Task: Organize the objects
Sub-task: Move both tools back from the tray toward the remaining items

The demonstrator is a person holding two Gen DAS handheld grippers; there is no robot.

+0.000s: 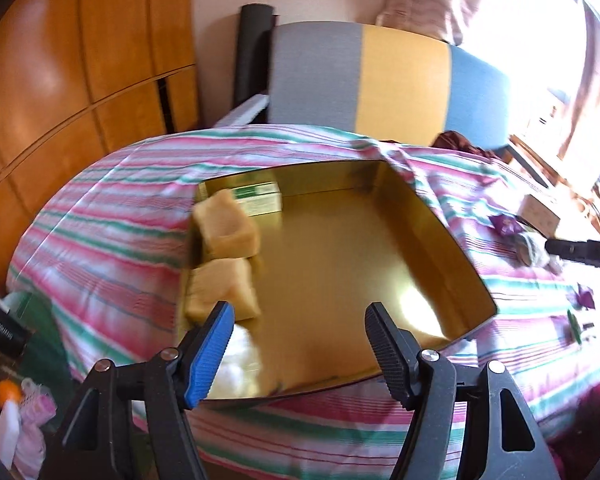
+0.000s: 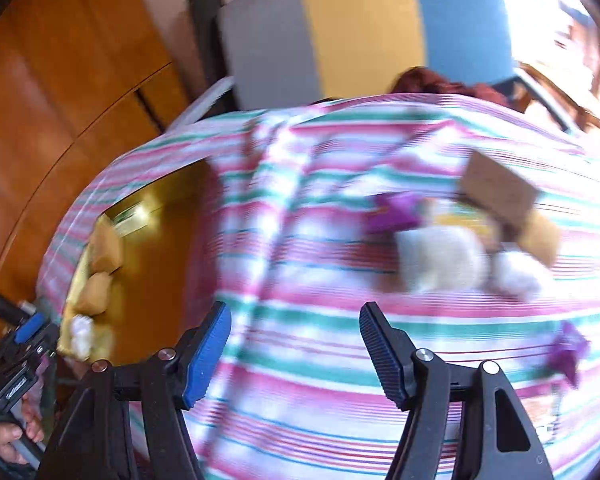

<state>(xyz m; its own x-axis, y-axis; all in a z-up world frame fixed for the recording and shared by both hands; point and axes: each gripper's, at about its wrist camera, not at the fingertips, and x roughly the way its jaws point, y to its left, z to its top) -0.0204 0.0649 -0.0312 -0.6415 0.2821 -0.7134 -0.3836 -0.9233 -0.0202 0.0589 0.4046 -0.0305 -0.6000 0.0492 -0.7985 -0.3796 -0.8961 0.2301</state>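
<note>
While our view is blurred, we see a striped bedspread (image 1: 112, 208) covering the bed, with a tricolour headboard (image 1: 380, 80) behind. On it lies a gold tin tray (image 1: 340, 264) holding two tan blocks (image 1: 228, 224) and a green box (image 1: 260, 198) along its left wall. Our left claw (image 1: 300, 356) and right claw (image 2: 296, 354) both hang released, empty. Purple wrappers (image 2: 394, 210) and white fluffy things (image 2: 440, 258) lie loose, right of the tray.
</note>
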